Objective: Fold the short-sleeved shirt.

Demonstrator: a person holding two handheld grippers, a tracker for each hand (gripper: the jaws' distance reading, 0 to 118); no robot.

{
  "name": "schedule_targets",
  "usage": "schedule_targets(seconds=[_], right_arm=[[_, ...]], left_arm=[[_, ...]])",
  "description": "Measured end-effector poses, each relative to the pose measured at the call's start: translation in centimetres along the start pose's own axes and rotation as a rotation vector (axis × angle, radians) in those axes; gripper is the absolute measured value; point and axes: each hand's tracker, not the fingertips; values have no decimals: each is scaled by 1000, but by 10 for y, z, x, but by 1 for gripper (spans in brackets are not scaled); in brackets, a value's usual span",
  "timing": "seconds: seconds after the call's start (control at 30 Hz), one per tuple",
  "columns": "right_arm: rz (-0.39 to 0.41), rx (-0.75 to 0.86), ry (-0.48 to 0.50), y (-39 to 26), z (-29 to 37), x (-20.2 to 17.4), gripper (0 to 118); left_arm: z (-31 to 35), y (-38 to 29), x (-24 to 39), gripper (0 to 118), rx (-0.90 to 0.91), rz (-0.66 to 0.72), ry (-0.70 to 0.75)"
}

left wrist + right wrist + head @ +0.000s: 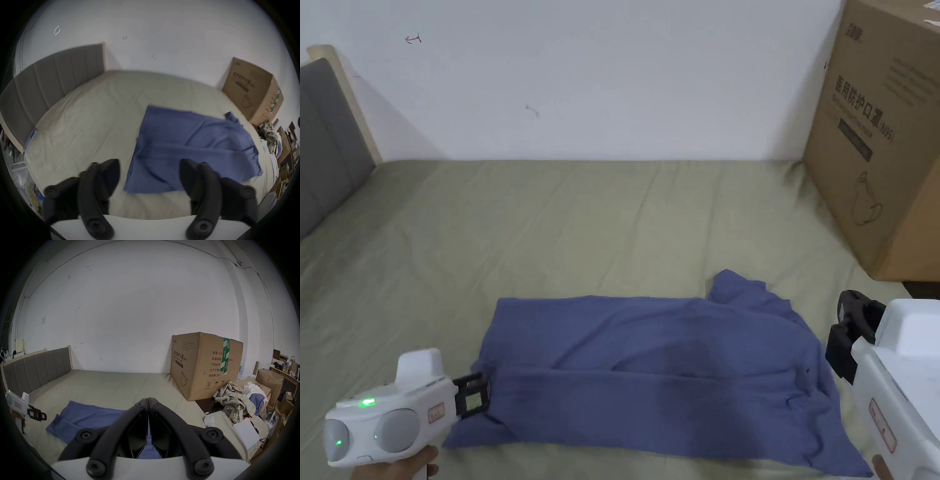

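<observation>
Now, left gripper point(150, 173): jaws spread wide, empty, at shirt's left edge.
Right gripper point(148, 400): jaws pressed together, holding nothing.
Blue shirt point(656, 369): flat on bed point(550, 212), between both grippers.

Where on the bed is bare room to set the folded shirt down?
The widest bare sheet runs from the blue shirt back to the wall and left to the headboard. Crowded: the right side, where the cardboard box stands near the shirt's bunched sleeve.
</observation>
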Motion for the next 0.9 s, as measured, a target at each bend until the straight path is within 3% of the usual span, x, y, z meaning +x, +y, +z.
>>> schedule_targets(seconds=[0.07,0.27,0.3,0.37,0.4,0.5,0.53,0.57,0.63,0.67,0.73,0.9], right_arm=[[-3,-18,-2,-5,-5,0,0],[-3,-83,-10,-22,-20,4,0],[-5,-96,-14,-26,-22,6,0],[-7,-127,-21,-32,-26,10,0],[-11,-139,-27,-36,-27,12,0],[-47,-215,-31,-50,-35,26,2],[-64,-243,-33,-57,-38,30,8],[-69,-293,-49,-67,-45,37,23],[-66,-407,-44,-89,-58,50,67],[-73,-452,-59,-104,-65,56,81],[-102,-557,-72,-131,-79,65,91],[-176,-750,-74,-189,-109,77,93]], left_arm=[[-19,-6,-3,99,-86,8,18],[-64,-23,-7,96,-210,-3,69],[-70,-25,-7,84,-220,-12,75],[-75,-27,-5,25,-259,-38,54],[-64,-32,-1,14,-274,-30,-1],[-55,-32,7,7,-226,-54,-2],[-48,-32,8,6,-215,-76,-4],[-44,-31,8,6,-204,-85,-5],[-36,-26,7,6,-168,-88,-16],[-35,-21,2,6,-157,-79,-21],[-29,-15,0,6,-142,-65,-36],[-27,-6,-1,6,-124,-61,-48]])
